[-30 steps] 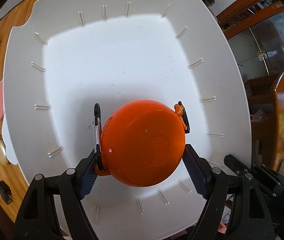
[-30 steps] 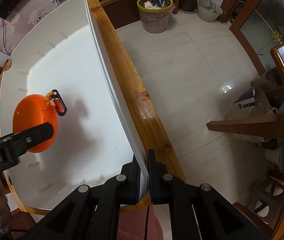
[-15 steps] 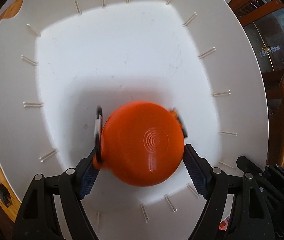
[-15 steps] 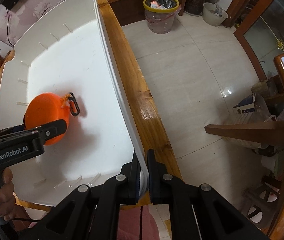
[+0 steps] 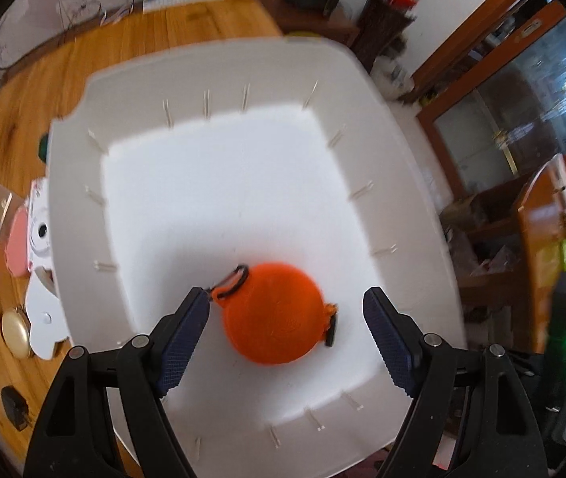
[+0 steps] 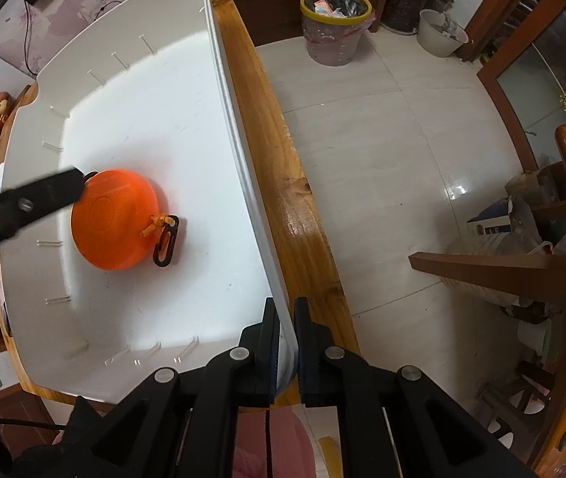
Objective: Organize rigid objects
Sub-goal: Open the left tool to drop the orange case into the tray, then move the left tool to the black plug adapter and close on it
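Lying flat on the floor of the white bin (image 6: 219, 91), the orange disc (image 6: 113, 219) faces up, a ring pattern moulded on its top. It is round, so no long axis shows; a black clip (image 6: 166, 241) on an orange cord juts from its edge toward the bin's wooden-table side, and a second black clip (image 5: 233, 282) sits on the opposite edge. The left gripper (image 5: 287, 336) hangs above it, jaws apart, touching nothing. The right gripper (image 6: 285, 342) is clamped on the bin's wall.
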